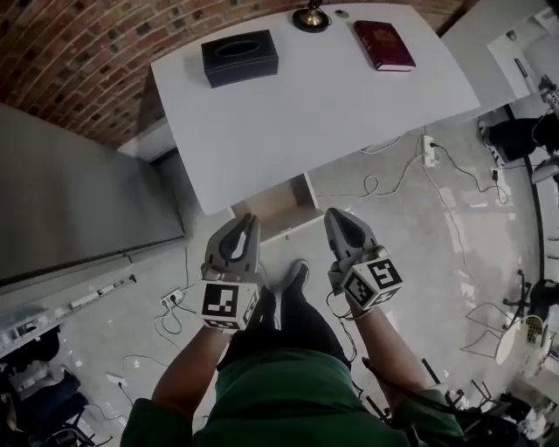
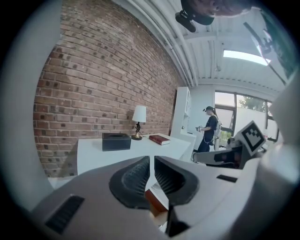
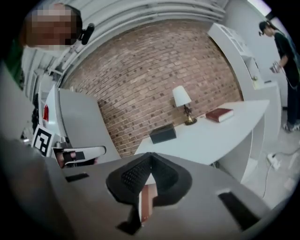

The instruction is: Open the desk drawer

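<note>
A white desk (image 1: 306,105) stands ahead against a brick wall. Under its front edge sits a light-brown drawer unit (image 1: 278,206), which looks closed; no handle shows. My left gripper (image 1: 247,223) hangs shut and empty just below and left of the unit. At the same height, my right gripper (image 1: 334,215) is shut and empty to the unit's right. Neither touches it. In the left gripper view the left gripper (image 2: 151,161) has jaws nearly together, with a brown strip of the unit (image 2: 157,204) behind them. The right gripper (image 3: 150,157) has its tips meeting.
On the desk are a black tissue box (image 1: 239,57), a red book (image 1: 383,44) and a lamp (image 1: 311,17). A grey cabinet (image 1: 70,201) flanks the left. Cables and a power strip (image 1: 428,153) lie on the floor at right. Another person (image 2: 208,133) stands farther off.
</note>
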Available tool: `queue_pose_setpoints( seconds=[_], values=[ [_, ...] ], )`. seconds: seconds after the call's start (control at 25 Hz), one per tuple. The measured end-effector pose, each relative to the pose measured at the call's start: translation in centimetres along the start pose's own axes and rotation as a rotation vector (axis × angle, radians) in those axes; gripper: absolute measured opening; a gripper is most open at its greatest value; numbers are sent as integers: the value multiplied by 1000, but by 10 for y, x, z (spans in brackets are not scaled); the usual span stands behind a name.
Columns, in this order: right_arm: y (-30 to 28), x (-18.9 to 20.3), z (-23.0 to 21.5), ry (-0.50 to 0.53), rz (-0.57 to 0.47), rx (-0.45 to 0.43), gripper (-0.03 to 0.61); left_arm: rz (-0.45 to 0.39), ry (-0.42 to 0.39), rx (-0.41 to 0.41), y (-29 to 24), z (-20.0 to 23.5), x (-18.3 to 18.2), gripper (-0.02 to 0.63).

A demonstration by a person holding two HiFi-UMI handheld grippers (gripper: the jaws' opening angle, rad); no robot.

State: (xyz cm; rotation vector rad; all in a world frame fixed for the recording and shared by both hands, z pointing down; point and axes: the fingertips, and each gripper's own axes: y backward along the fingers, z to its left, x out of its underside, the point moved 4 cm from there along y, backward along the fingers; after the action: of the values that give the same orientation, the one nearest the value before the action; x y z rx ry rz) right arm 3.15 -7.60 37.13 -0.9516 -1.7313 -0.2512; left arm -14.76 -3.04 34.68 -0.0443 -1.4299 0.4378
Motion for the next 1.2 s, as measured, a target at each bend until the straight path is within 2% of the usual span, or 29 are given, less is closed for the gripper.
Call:
queue_pose_setpoints(
  seconds=[0.12, 0.28, 0.44, 0.64, 0.84, 0.96, 1.2],
  values=[
    [5, -41, 23, 92, -50, -33, 2, -50, -1, -14, 4, 3, -31, 25],
    [10, -82, 50, 239, -84, -31, 2, -100, -11, -43, 15, 17, -64, 25],
    [19, -99, 60, 276, -83, 3, 3, -120, -82, -56, 23, 14, -98, 25],
    [31, -120, 74, 381, -106, 35, 2, -204, -124, -21, 35, -4, -141, 25],
    [44, -157, 105, 485, -193, 18, 2, -273, -172, -19, 49, -12, -162, 25],
    [48, -170, 116, 494, -207, 23, 2, -265, -158, -16, 63, -12, -175, 25],
    [59, -185, 124, 535, -229, 62, 2, -325, -183, -41, 82, 5, -179, 25]
  ],
)
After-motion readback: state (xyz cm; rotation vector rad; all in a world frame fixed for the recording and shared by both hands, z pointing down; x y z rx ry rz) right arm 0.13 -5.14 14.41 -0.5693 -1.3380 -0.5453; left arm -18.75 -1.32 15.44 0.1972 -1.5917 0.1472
